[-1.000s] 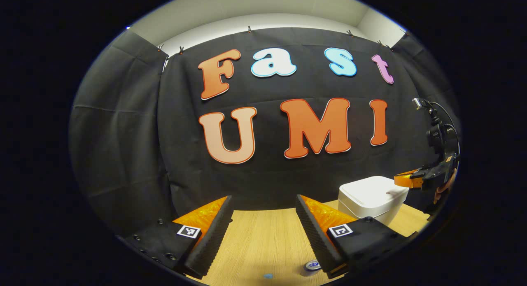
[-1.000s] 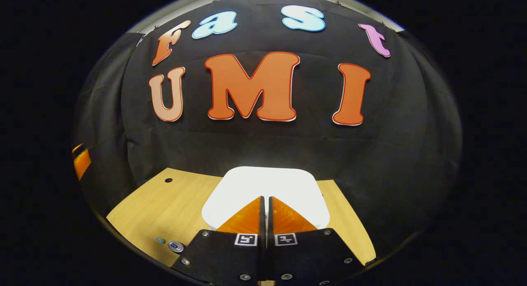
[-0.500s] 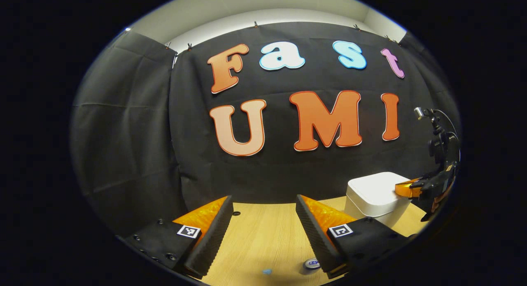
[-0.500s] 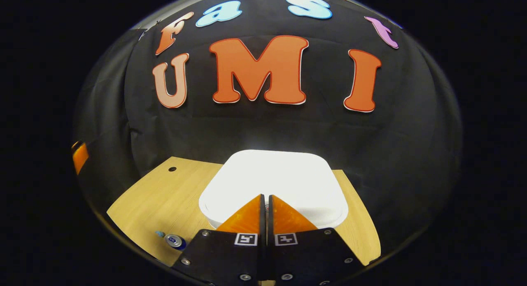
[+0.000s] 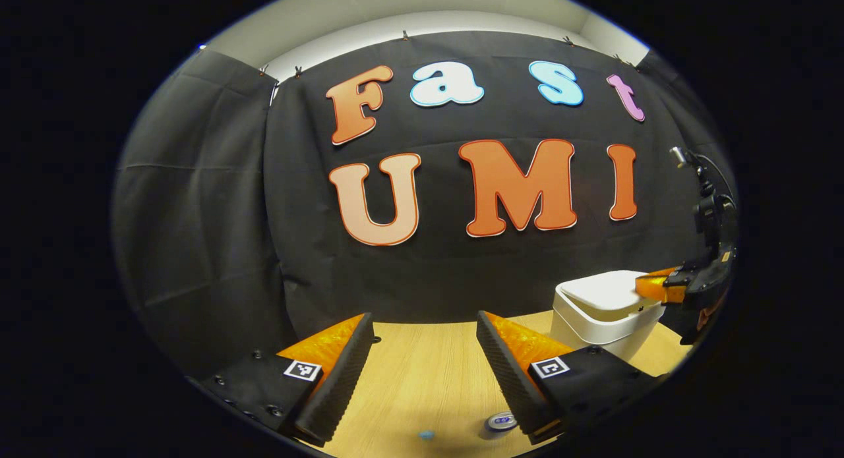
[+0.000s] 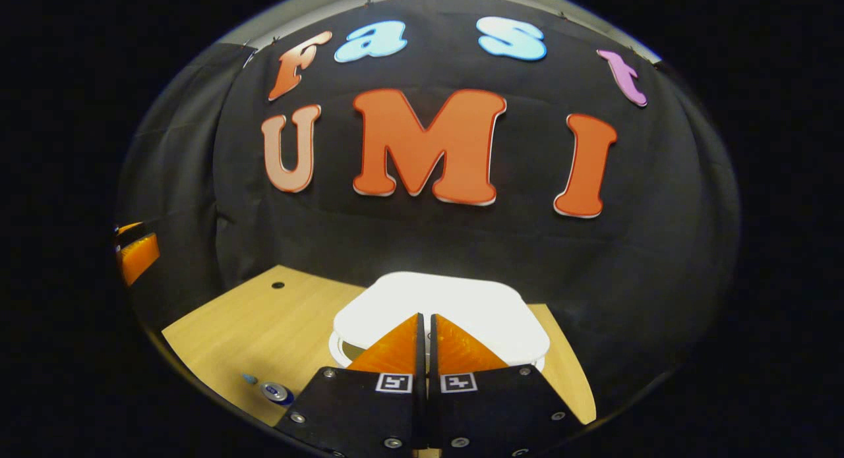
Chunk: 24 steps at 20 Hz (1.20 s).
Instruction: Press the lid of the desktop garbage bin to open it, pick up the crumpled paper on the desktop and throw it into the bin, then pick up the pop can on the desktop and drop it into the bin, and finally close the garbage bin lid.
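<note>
The white desktop bin (image 5: 603, 326) stands at the back right of the wooden table. Its lid (image 6: 455, 303) is lifted a little, with a dark gap showing under its front left edge. My right gripper (image 6: 425, 317) is shut with nothing in it, its tips over the lid's front edge; the left gripper view has it as the right gripper (image 5: 653, 285) at the lid's right side. My left gripper (image 5: 425, 319) hangs open over the table, left of the bin. The pop can (image 5: 499, 422) lies on the table by its right finger; the right gripper view puts the pop can (image 6: 275, 392) at lower left.
A small blue scrap (image 5: 426, 435) lies on the table (image 5: 422, 379) just left of the can, seen as the blue scrap (image 6: 249, 379) from the right. A cable hole (image 6: 277, 285) sits near the back edge. The black cloth wall stands close behind the bin.
My right gripper dipped onto the lid and has come back up. The lid, flat before, now stands slightly ajar. The left gripper barely moved.
</note>
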Tool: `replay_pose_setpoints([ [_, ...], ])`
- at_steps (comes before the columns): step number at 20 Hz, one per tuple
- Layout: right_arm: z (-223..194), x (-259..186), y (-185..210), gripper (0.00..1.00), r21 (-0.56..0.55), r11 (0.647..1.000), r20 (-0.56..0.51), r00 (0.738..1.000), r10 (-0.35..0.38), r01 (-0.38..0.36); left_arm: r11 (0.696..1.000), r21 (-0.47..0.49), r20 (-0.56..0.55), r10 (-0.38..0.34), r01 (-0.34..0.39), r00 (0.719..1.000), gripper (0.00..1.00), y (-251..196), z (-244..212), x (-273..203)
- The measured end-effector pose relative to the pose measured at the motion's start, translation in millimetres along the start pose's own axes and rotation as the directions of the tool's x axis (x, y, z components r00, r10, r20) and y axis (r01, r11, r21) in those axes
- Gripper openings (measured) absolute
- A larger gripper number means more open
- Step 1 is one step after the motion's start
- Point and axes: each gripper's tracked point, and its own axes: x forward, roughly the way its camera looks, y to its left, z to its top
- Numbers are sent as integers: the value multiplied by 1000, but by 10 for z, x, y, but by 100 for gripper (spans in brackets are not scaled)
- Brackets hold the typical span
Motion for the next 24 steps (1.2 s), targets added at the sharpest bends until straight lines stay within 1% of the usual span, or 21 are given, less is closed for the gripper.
replay_pose_setpoints([
  [3, 302, -131, 88, 1, -27, 999, 116, 992, -41, 45, 999, 10, 10, -35, 35, 999, 99, 162, -64, 88],
  [5, 388, -238, 180, 2, -47, 998, 153, 987, -44, 51, 998, 8, -1, -55, 55, 998, 99, 266, -142, 166],
  [7, 421, -262, 419, 2, -54, 998, 165, 986, -33, 43, 996, 3, -20, -85, 86, 996, 99, 323, -254, 243],
  [9, 276, -314, 627, 4, -45, 999, 143, 990, -12, 18, 994, 8, -46, -113, 113, 993, 99, 368, -400, 296],
  [11, 107, -377, 792, 12, -16, 1000, 123, 992, -18, 20, 989, 9, -81, -146, 148, 986, 100, 377, -565, 332],
  [12, 12, -407, 930, 20, -7, 1000, 109, 994, -1, 2, 986, 8, -101, -163, 164, 981, 99, 370, -652, 341],
  [13, -115, -440, 1035, 24, -8, 1000, 84, 996, 11, -10, 984, 5, -121, -177, 179, 977, 99, 366, -765, 356],
  [14, -234, -460, 1127, 35, -12, 1000, 56, 998, 16, -15, 981, -1, -143, -194, 196, 971, 99, 364, -857, 359],
  [15, -353, -485, 1214, 41, -13, 1000, 28, 999, 25, -24, 977, -10, -160, -211, 212, 964, 100, 340, -951, 369],
  [17, -560, -534, 1362, 60, -3, 999, -26, 999, 42, -43, 969, -23, -200, -246, 246, 948, 100, 308, -1141, 384],
  [20, -892, -610, 1565, 78, 8, 998, -102, 992, 71, -70, 953, -47, -267, -300, 299, 916, 100, 214, -1447, 406],
  [21, -990, -620, 1617, 81, 8, 997, -122, 990, 76, -75, 947, -56, -284, -320, 317, 904, 100, 167, -1559, 385],
  [22, -1104, -638, 1666, 84, 12, 997, -145, 986, 83, -82, 940, -62, -299, -338, 335, 892, 95, 132, -1656, 387],
  [23, -1216, -652, 1727, 86, 19, 996, -171, 981, 95, -93, 933, -69, -317, -355, 352, 879, 100, 103, -1778, 383],
  [24, -1330, -667, 1808, 88, 25, 994, -195, 975, 109, -106, 928, -74, -336, -369, 366, 867, 95, 79, -1886, 374],
])
